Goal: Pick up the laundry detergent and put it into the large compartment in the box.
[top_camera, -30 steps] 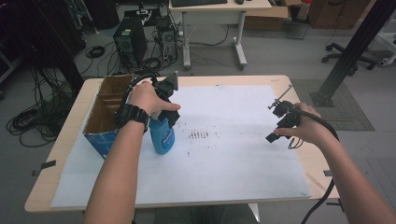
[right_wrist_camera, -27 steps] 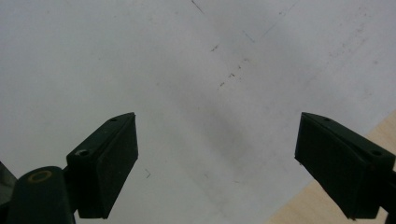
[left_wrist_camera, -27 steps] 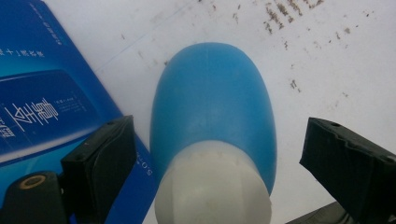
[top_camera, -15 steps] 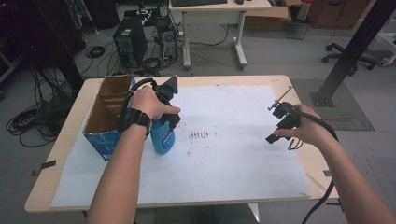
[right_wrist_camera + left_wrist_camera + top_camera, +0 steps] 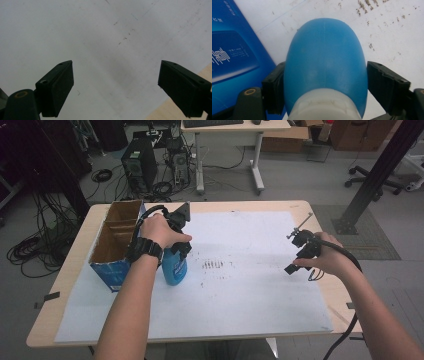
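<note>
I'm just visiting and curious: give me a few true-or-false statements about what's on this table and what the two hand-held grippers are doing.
1. The left gripper has its jaws around a blue bottle. True; they have just been closing on it.
2. The right gripper holds a sponge. False: its jaws are open, nothing between them.
3. A cardboard box stands beside the bottle. True.
4. The bottle lies on its side. False: it stands upright on the white sheet.
5. The box sits at the table's right end. False: it is at the left.
</note>
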Tool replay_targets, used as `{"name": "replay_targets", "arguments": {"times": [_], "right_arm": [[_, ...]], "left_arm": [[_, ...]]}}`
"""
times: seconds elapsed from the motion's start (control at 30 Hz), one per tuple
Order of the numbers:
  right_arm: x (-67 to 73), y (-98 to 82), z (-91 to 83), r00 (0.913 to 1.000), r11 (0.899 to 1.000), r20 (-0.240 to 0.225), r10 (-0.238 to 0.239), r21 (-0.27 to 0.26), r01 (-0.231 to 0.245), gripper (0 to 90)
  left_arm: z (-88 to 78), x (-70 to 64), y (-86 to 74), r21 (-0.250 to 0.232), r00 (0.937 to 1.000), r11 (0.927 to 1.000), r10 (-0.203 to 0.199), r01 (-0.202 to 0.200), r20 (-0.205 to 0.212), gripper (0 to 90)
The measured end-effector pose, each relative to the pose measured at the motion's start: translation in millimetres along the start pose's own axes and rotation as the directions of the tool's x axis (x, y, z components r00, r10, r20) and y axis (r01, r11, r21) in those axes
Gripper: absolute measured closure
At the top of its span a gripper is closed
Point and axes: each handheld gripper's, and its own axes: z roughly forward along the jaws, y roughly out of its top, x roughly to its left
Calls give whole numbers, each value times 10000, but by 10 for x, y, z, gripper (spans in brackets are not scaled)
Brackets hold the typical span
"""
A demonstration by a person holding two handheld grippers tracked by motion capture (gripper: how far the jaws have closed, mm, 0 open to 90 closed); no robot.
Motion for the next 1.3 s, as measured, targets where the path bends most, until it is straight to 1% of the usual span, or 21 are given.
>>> {"name": "replay_targets", "arguments": {"times": [0.1,0.2,0.4,0.43,0.53,0.67,0.83,1.03,1.3], "right_arm": [[-2,-1,4,10000,10000,9,-5,21,5,131],[-4,-5,11,10000,10000,-17,-2,28,2,131],[-3,-2,22,10000,10000,-26,6,39,-6,131],[-4,-1,25,10000,10000,-21,-7,19,7,131],[-2,-1,27,10000,10000,-41,34,23,-34,131],[-10,-5,33,10000,10000,-42,34,13,-34,131],[-14,-7,44,10000,10000,-45,15,40,-14,130],[-16,-8,65,9999,10000,-92,64,55,-63,130],[-20,-10,46,9999,9999,-80,98,40,-98,130]], "left_arm": [[-3,12,2,-48,9999,9999,-109,109,-20,250],[5,21,-3,22,9999,9999,-125,125,-4,269],[19,26,-2,-20,9999,9999,-155,155,19,300],[29,28,0,0,9999,9999,-122,122,-60,306],[35,26,-1,53,10000,10000,-31,32,-61,310],[29,42,-3,21,9999,10000,-76,76,-68,340],[26,50,-7,20,9999,10000,-20,20,-109,367],[24,54,-5,31,9999,10000,-93,93,-80,370],[21,59,1,66,9999,9999,-132,133,-38,372]]}}
